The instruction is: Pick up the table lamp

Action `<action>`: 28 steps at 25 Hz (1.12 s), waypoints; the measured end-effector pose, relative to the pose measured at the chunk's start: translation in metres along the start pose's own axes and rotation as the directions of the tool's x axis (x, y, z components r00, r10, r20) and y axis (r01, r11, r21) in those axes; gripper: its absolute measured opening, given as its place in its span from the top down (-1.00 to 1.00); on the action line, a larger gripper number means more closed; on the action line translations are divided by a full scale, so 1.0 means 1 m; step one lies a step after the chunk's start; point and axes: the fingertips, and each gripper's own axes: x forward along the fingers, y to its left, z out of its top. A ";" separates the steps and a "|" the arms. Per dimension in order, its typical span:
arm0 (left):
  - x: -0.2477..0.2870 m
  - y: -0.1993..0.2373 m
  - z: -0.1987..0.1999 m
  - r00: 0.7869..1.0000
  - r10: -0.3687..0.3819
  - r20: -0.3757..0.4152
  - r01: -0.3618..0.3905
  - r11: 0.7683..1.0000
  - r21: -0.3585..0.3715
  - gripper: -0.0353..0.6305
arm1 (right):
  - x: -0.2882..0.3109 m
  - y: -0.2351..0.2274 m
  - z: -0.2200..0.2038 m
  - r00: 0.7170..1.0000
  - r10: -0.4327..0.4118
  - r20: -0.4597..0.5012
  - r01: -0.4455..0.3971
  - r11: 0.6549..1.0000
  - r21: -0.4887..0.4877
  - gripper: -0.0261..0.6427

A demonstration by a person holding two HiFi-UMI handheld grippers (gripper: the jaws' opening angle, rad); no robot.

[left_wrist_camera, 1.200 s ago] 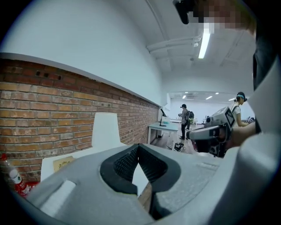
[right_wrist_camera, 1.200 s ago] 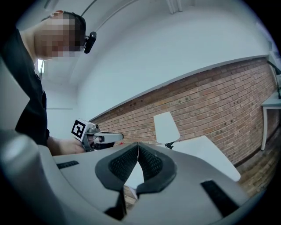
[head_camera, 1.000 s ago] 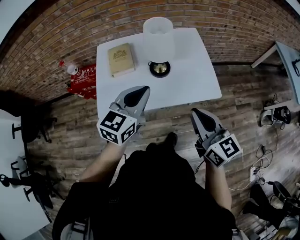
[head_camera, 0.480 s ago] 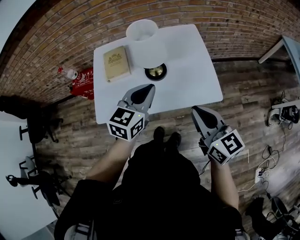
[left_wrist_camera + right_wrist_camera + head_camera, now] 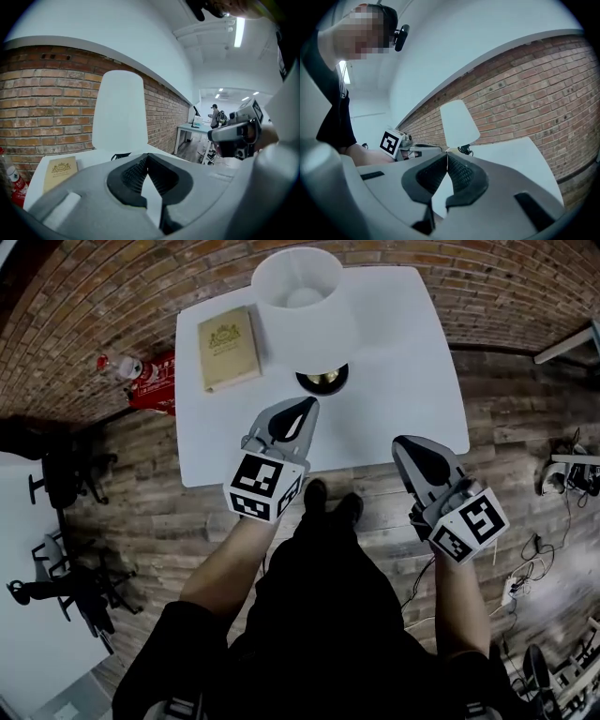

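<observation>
The table lamp (image 5: 302,301) stands on the white table (image 5: 412,381), a white shade over a dark round base (image 5: 322,382) with a brass centre. My left gripper (image 5: 307,406) hovers just in front of the base, jaws shut and empty. In the left gripper view the lamp shade (image 5: 118,111) rises straight ahead beyond the left gripper (image 5: 146,157). My right gripper (image 5: 410,444) is shut and empty over the table's front right edge. In the right gripper view the lamp (image 5: 458,124) stands ahead, past the right gripper (image 5: 447,154).
A tan book (image 5: 229,346) lies on the table left of the lamp. A red bag (image 5: 155,390) and a plastic bottle (image 5: 123,366) sit on the brick-patterned floor left of the table. Another white table's corner (image 5: 574,341) shows at the far right.
Both grippers have moved forward toward the table and the lamp. The left one now reaches over the table close to the lamp base, and the right one has come to the table's front edge.
</observation>
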 end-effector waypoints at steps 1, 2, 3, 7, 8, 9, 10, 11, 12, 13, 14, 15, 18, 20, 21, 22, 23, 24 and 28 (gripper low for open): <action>0.005 0.004 -0.005 1.000 0.004 0.002 -0.004 1.000 -0.005 0.88 | 0.006 -0.006 -0.004 1.000 0.001 -0.006 -0.001 1.000 -0.001 0.88; 0.010 0.008 -0.010 1.000 0.007 0.003 -0.007 1.000 -0.012 0.88 | 0.013 -0.012 -0.009 1.000 0.000 -0.013 0.000 1.000 -0.003 0.88; 0.015 0.012 -0.016 1.000 0.011 0.003 -0.010 1.000 -0.020 0.88 | 0.019 -0.017 -0.013 1.000 -0.001 -0.019 0.001 1.000 -0.004 0.88; 0.035 0.035 -0.036 0.999 0.035 -0.005 -0.035 0.998 -0.046 0.88 | 0.047 -0.038 -0.028 0.999 -0.002 -0.032 0.002 1.000 0.000 0.88; 0.041 0.040 -0.042 0.999 0.043 -0.013 -0.043 0.997 -0.056 0.88 | 0.054 -0.042 -0.031 0.999 0.000 -0.034 0.000 1.000 0.003 0.88; 0.045 0.045 -0.048 0.999 0.048 -0.022 -0.049 0.996 -0.068 0.88 | 0.060 -0.045 -0.034 0.999 0.003 -0.036 -0.003 1.000 0.006 0.88; 0.050 0.049 -0.055 0.998 0.051 -0.032 -0.053 0.995 -0.081 0.88 | 0.066 -0.047 -0.036 0.999 0.008 -0.037 -0.008 1.000 0.008 0.88; 0.055 0.053 -0.060 0.998 0.051 -0.042 -0.054 0.994 -0.092 0.88 | 0.072 -0.050 -0.038 0.999 0.013 -0.037 -0.012 1.000 0.009 0.88; 0.059 0.057 -0.064 0.998 0.049 -0.050 -0.053 0.993 -0.102 0.88 | 0.078 -0.052 -0.039 0.999 0.017 -0.036 -0.016 1.000 0.008 0.88; 0.064 0.060 -0.067 0.997 0.046 -0.056 -0.052 0.993 -0.110 0.88 | 0.084 -0.053 -0.040 0.999 0.019 -0.035 -0.019 1.000 0.005 0.88; 0.068 0.062 -0.070 0.997 0.045 -0.061 -0.052 0.992 -0.116 0.88 | 0.089 -0.055 -0.041 0.999 0.021 -0.036 -0.021 1.000 0.001 0.88; 0.072 0.064 -0.072 0.997 0.044 -0.065 -0.052 0.992 -0.119 0.87 | 0.094 -0.057 -0.042 0.999 0.021 -0.037 -0.021 1.000 -0.002 0.88; 0.082 0.069 -0.074 0.997 0.049 -0.062 -0.056 0.991 -0.125 0.87 | 0.106 -0.067 -0.046 0.999 0.013 -0.043 -0.014 1.000 -0.007 0.88; 0.091 0.072 -0.074 0.997 0.054 -0.051 -0.060 0.989 -0.134 0.84 | 0.113 -0.076 -0.047 0.999 0.005 -0.039 -0.005 1.000 -0.004 0.88; 0.095 0.073 -0.074 0.997 0.055 -0.047 -0.061 0.989 -0.138 0.77 | 0.116 -0.080 -0.047 0.999 0.002 -0.035 -0.002 1.000 -0.001 0.88; 0.099 0.073 -0.074 0.998 0.055 -0.042 -0.060 0.988 -0.140 0.68 | 0.118 -0.083 -0.048 0.999 -0.001 -0.032 0.001 1.000 0.002 0.88; 0.103 0.074 -0.074 0.998 0.054 -0.036 -0.058 0.988 -0.141 0.60 | 0.121 -0.086 -0.049 1.000 -0.003 -0.029 0.003 1.000 0.004 0.88; 0.107 0.074 -0.074 0.998 0.053 -0.028 -0.056 0.988 -0.142 0.54 | 0.123 -0.088 -0.050 1.000 -0.004 -0.027 0.004 1.000 0.005 0.88; 0.119 0.082 -0.073 0.997 0.072 0.030 -0.067 0.988 -0.137 0.36 | 0.129 -0.092 -0.058 1.000 -0.007 -0.031 0.007 1.000 0.006 0.88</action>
